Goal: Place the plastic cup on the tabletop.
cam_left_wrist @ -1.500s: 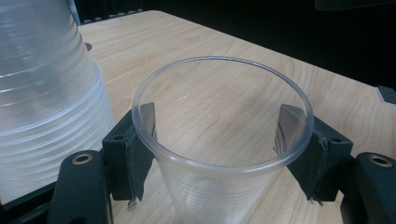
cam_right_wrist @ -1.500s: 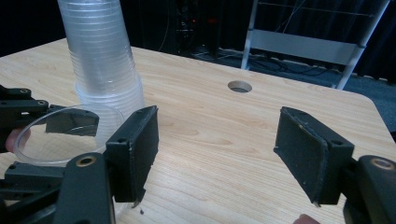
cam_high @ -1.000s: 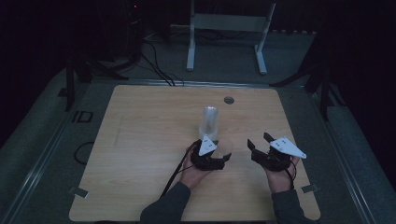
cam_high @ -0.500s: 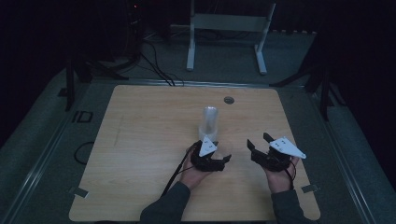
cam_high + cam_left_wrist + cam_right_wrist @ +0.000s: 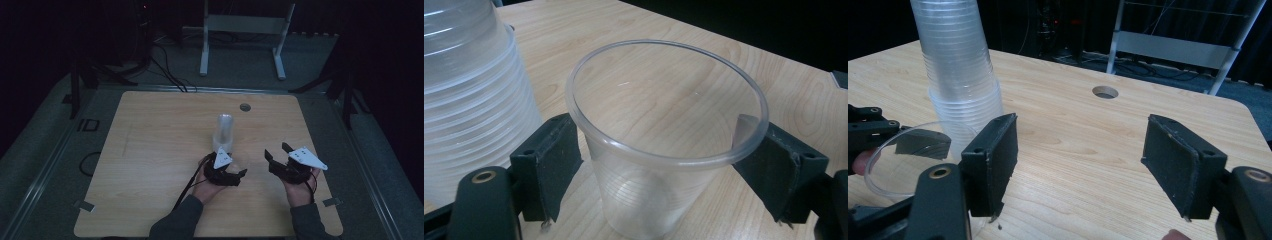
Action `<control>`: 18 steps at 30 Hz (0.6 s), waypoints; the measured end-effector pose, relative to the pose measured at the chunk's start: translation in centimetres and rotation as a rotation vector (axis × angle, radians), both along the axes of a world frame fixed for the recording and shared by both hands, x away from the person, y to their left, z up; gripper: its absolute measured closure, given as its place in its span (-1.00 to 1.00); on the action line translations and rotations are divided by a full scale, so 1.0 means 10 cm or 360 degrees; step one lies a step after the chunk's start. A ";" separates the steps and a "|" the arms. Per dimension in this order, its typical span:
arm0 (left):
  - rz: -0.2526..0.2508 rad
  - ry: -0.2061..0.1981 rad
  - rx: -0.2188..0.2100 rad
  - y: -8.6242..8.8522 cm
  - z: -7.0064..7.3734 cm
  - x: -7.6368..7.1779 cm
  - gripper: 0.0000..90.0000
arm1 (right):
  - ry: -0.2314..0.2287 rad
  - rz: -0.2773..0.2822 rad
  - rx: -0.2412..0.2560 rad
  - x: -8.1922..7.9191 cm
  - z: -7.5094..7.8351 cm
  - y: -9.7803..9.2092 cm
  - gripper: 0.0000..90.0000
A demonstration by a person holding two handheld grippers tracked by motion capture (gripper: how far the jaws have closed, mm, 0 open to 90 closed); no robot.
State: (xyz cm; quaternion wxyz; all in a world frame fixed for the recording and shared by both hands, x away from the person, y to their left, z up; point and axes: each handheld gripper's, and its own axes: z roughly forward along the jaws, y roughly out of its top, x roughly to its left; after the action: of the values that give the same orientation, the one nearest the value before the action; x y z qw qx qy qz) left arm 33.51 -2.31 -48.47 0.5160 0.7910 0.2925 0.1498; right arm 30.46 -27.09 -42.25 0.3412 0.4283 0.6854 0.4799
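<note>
Nothing has moved: the left hand-held gripper (image 5: 664,170) still pinches a clear plastic cup (image 5: 666,150) beside the cup stack (image 5: 224,131); the right hand-held gripper (image 5: 1080,160) stays spread, lower right.

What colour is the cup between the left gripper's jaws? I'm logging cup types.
Clear, colourless plastic cup; the left gripper view shows it best.

high view: dim, surroundings black | gripper views: brighter, sharp; soft glare on cup rim (image 5: 664,150)

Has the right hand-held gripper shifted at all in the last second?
No. In the high view the right hand-held gripper sits at the same spot relative to the table's round hole and the cup stack.
</note>
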 end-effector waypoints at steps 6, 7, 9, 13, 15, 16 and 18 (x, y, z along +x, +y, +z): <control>-0.0003 0.0013 0.0000 0.01 0.00 -0.01 -0.62 | -0.0001 -0.0002 0.0001 0.00 0.01 0.00 -0.34; -0.0001 0.0011 0.0001 0.01 0.00 -0.01 -0.63 | -0.0001 -0.0002 0.0001 0.00 0.01 0.00 -0.34; 0.0004 0.0013 0.0000 0.02 0.00 -0.01 -0.64 | -0.0002 -0.0001 0.0000 0.00 0.00 0.00 -0.34; 0.0004 0.0016 -0.0001 0.04 -0.01 -0.02 -0.64 | -0.0003 -0.0001 0.0002 0.00 0.00 0.00 -0.34; 0.0004 0.0020 -0.0009 0.04 -0.02 -0.02 -0.64 | -0.0002 -0.0002 0.0002 0.00 0.00 0.00 -0.34; 0.0003 0.0019 -0.0007 0.05 -0.02 -0.02 -0.64 | -0.0002 -0.0002 0.0002 0.00 0.00 -0.01 -0.34; 0.0003 0.0023 -0.0014 0.05 -0.02 -0.03 -0.64 | -0.0002 -0.0001 0.0001 0.00 0.00 -0.01 -0.34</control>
State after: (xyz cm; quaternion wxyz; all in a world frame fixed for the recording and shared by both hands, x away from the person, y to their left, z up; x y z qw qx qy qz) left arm 33.25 -1.77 -48.67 0.5172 0.7895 0.2977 0.1433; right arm 30.45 -27.15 -42.22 0.3416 0.4285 0.6848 0.4803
